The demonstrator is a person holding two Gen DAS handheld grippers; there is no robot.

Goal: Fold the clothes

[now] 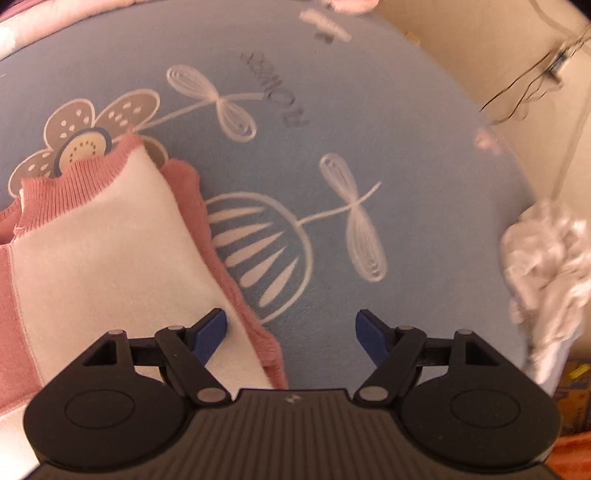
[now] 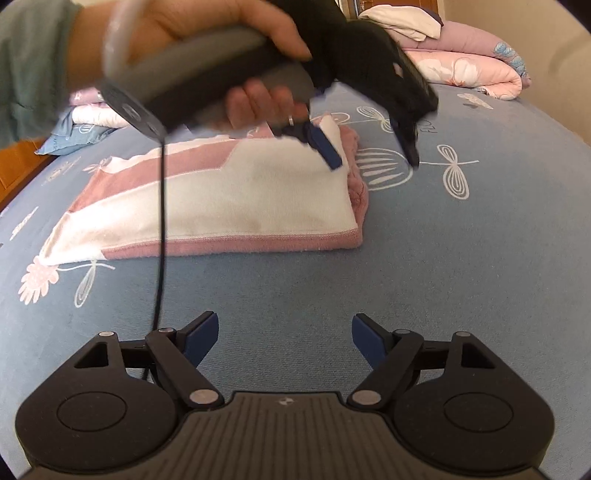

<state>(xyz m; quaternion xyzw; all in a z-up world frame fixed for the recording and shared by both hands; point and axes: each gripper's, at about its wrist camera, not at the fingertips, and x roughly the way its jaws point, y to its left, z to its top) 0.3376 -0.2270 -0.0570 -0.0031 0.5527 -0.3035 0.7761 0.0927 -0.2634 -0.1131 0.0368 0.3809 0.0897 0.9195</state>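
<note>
Through the left wrist camera we see our left gripper (image 1: 290,330) spread apart, empty, over the right edge of the folded pink-and-white sweater (image 1: 107,236); only here crumpled white cloth (image 1: 546,266) shows at the bed's edge.

Through the right wrist camera, our right gripper (image 2: 283,338) gapes empty above bare blue bedsheet (image 2: 424,258); the sweater lies flat beyond, the hand (image 2: 207,33) above it.

Bed (image 2: 461,280) fills both views, covered in blue sheet (image 1: 424,122) printed with white dragonflies, flowers, grey lettering. Beyond bed's far edge: rolled pink floral quilt (image 2: 476,70), white pillow (image 2: 402,20) on top of it. Cream wall (image 1: 480,48) past bed's right side, thin dark cables (image 1: 535,74) hanging against it. Crumpled white cloth (image 1: 546,266) at bed's right edge. Brown wooden bed frame (image 2: 22,162) at left edge. Warm, soft light.
</note>
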